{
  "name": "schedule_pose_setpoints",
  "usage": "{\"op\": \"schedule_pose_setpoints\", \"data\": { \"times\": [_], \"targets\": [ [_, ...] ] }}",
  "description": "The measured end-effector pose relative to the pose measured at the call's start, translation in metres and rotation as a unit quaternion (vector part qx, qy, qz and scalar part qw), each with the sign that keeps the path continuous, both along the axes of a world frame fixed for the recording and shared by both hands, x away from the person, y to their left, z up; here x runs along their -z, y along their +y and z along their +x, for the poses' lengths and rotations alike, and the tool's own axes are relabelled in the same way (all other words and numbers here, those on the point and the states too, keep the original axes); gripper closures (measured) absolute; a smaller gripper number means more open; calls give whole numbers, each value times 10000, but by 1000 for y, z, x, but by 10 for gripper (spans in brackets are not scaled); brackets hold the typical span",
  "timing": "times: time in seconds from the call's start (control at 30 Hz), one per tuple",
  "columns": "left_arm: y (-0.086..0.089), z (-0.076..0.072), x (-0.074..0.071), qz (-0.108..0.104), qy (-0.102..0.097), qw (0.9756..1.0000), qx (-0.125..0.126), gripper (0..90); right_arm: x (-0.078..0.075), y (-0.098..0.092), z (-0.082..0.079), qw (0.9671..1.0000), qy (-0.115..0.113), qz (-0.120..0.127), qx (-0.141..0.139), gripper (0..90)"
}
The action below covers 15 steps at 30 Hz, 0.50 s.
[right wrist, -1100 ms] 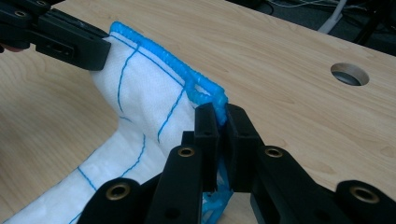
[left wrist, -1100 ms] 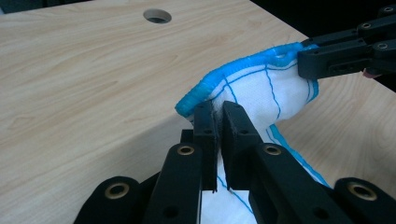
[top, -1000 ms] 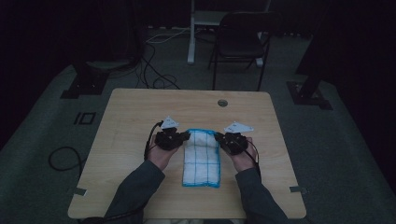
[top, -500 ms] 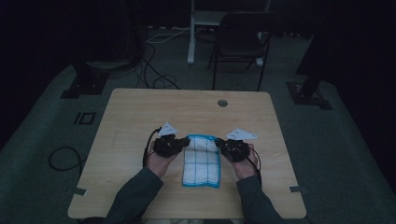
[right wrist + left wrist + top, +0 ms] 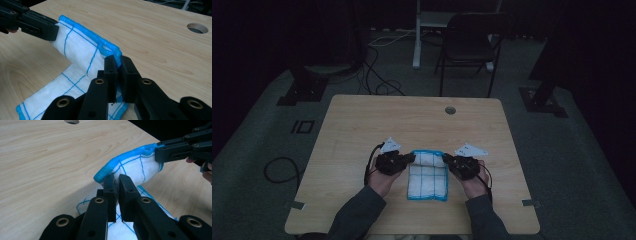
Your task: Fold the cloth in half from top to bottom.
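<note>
**Inspector:** Report the cloth's position.

**Assistant:** The cloth point(image 5: 428, 175), white with a blue grid and blue hem, is on the table point(image 5: 362, 130), towards the near edge and about midway across. Its near part lies flat on the wood. Its far edge is raised off the surface and curls over between the two grippers.

**Inspector:** Left gripper?

**Assistant:** The left gripper point(image 5: 115, 185) is clamped on the far left corner of the cloth. In the left gripper view the jaws stand nearly together, with white fabric pinched between the pads just below the blue hem. In the high view it sits at the cloth's left side, held in the left hand point(image 5: 382, 181).

**Inspector:** Right gripper?

**Assistant:** The right gripper point(image 5: 116, 65) is likewise clamped, on the far right corner. In its own view the blue hem runs straight into the narrow gap between the jaws. The right hand point(image 5: 474, 184) holds it at the cloth's right side.

**Inspector:** Anything else on the table?

**Assistant:** A round hole point(image 5: 450, 110) in the top, near the far edge, well apart from the cloth. A chair point(image 5: 469, 45) stands beyond the table.
</note>
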<state>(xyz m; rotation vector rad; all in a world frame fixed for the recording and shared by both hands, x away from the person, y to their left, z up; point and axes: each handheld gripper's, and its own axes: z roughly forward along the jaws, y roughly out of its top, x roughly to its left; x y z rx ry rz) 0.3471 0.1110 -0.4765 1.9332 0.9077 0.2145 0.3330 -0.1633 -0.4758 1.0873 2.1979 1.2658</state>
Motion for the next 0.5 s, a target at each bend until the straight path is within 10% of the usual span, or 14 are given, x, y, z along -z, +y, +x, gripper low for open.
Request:
{"op": "schedule_pose_setpoints", "data": {
  "times": [0.5],
  "targets": [
    [2,-10,15,6,114,9999,-21,852,11,2,-12,10000,70,-10,-42,853]
  ]
}}
